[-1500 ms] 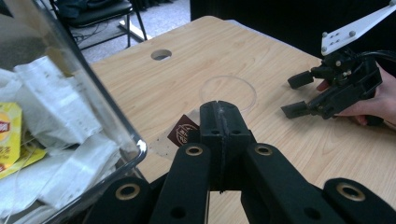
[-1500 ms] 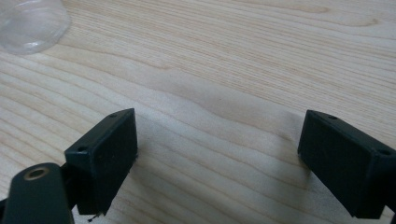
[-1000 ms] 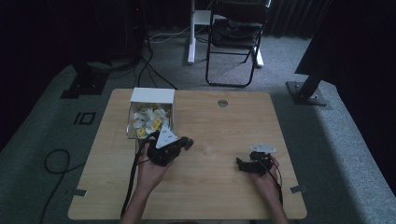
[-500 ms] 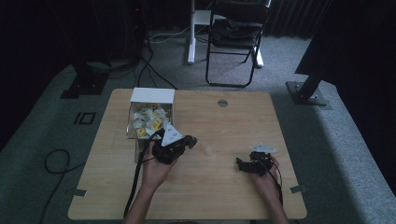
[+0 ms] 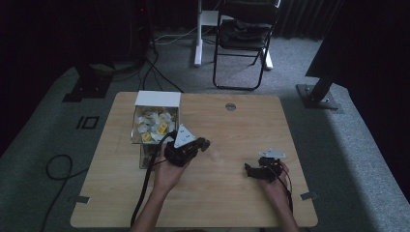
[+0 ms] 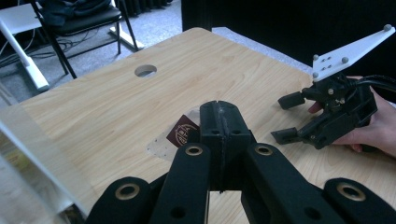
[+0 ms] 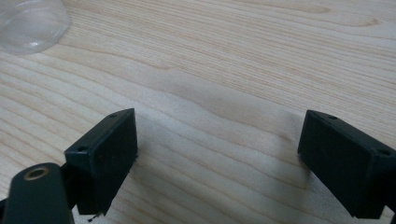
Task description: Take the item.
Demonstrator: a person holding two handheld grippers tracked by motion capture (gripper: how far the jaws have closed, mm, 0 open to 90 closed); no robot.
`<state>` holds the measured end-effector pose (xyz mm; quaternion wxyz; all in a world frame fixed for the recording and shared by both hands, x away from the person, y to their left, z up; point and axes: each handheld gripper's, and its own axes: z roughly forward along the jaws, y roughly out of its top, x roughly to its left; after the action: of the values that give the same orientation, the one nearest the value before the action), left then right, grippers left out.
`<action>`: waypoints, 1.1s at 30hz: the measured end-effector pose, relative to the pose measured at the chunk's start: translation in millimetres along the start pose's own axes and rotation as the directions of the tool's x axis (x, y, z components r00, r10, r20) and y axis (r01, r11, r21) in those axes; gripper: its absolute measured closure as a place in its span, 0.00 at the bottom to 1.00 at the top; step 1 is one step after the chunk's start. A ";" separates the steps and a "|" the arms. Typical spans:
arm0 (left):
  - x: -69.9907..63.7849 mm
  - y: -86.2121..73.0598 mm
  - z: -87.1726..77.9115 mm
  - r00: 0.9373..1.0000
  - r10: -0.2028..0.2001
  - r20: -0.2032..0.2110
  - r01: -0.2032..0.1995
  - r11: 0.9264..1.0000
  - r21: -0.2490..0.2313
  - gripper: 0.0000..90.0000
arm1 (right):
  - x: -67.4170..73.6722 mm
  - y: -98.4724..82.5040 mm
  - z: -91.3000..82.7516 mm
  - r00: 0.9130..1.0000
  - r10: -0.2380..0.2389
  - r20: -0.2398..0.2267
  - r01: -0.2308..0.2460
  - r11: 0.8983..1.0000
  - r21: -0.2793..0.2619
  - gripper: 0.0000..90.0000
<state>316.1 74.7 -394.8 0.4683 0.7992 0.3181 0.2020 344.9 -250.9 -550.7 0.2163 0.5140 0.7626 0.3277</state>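
Observation:
My left gripper [image 5: 203, 144] hovers over the middle of the wooden table [image 5: 227, 203], just right of a clear box [image 5: 155, 123] filled with small yellow and white packets. Its jaws are shut on a small clear packet [image 6: 181, 134] with a dark red label, which sticks out to the left of the gripper [image 6: 219, 116]. My right gripper [image 5: 249, 170] rests low at the right front of the table, open, with bare wood between its jaws [image 7: 217, 158]. From the left gripper view, the right gripper [image 6: 287, 117] sits in a hand at the right.
A round cable hole [image 5: 230, 107] lies near the table's far edge. A clear plastic piece [image 7: 28, 21] lies on the wood ahead and left of the right gripper. A folding chair [image 5: 244, 29] and a white desk leg [image 5: 198, 34] stand beyond the table.
The left gripper has drifted slightly right, away from the box. The right gripper has stayed put.

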 end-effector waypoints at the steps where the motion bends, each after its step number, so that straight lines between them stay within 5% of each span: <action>1: -0.3 0.9 1.0 1.000 0.003 0.000 -0.003 1.000 0.001 1.00 | 0.1 0.0 0.1 1.000 0.001 0.000 -0.001 1.000 -0.001 0.13; 33: 5.4 16.0 17.2 1.000 -0.017 -0.018 0.017 1.000 -0.005 1.00 | 0.0 0.0 0.1 1.000 0.000 0.001 0.000 1.000 -0.001 0.13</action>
<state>335.9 62.1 -388.8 0.4691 0.7934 0.3286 0.2061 345.0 -250.9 -550.7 0.2170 0.5138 0.7624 0.3281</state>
